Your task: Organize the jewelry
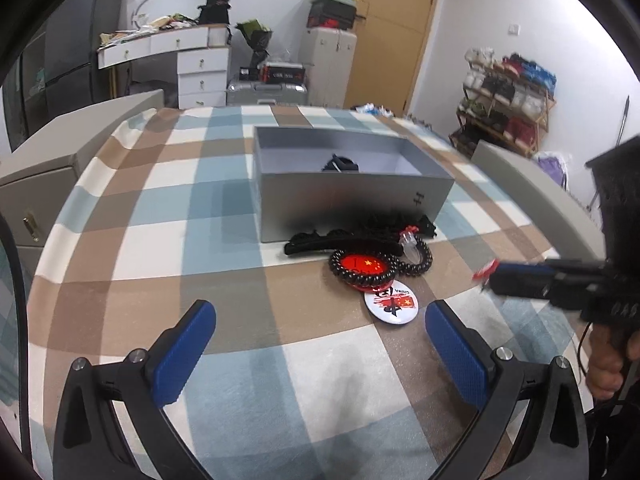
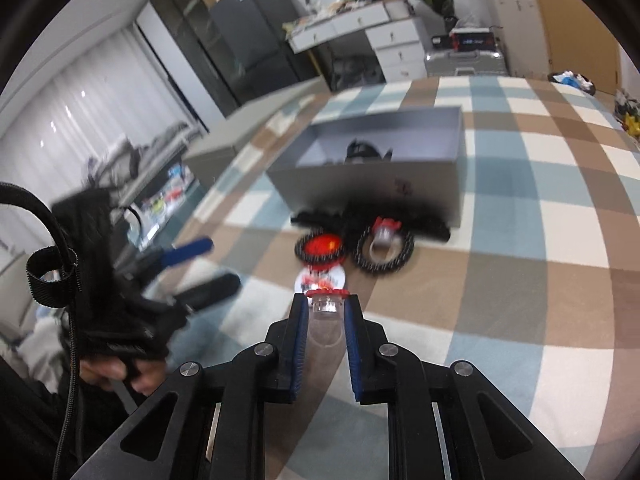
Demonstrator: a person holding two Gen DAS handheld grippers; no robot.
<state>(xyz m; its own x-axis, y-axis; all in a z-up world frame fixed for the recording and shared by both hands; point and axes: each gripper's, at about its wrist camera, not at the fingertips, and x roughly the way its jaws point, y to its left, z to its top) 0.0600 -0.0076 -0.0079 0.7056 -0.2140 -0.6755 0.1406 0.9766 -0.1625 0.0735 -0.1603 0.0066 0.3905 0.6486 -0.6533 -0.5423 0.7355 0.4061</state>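
Note:
A grey open box (image 1: pixel 348 196) stands on the checked tablecloth, with a black item (image 1: pixel 340 164) inside. In front of it lie black hair clips (image 1: pixel 344 240), a black spiral bracelet (image 1: pixel 362 268) around a red flag badge (image 1: pixel 366 265), a second spiral coil (image 1: pixel 418 258) with a clear ring on it, and a white round badge (image 1: pixel 391 302). My left gripper (image 1: pixel 320 344) is open and empty above the cloth, short of the pile. My right gripper (image 2: pixel 327 308) is shut on a clear ring with a red top (image 2: pixel 326 300), held above the cloth; it also shows in the left wrist view (image 1: pixel 486 274).
Grey chair backs (image 1: pixel 44 168) flank the table on the left and right (image 1: pixel 536 196). The box also shows in the right wrist view (image 2: pixel 372 184). Drawers, a fridge and a shoe rack (image 1: pixel 508 104) stand beyond the table.

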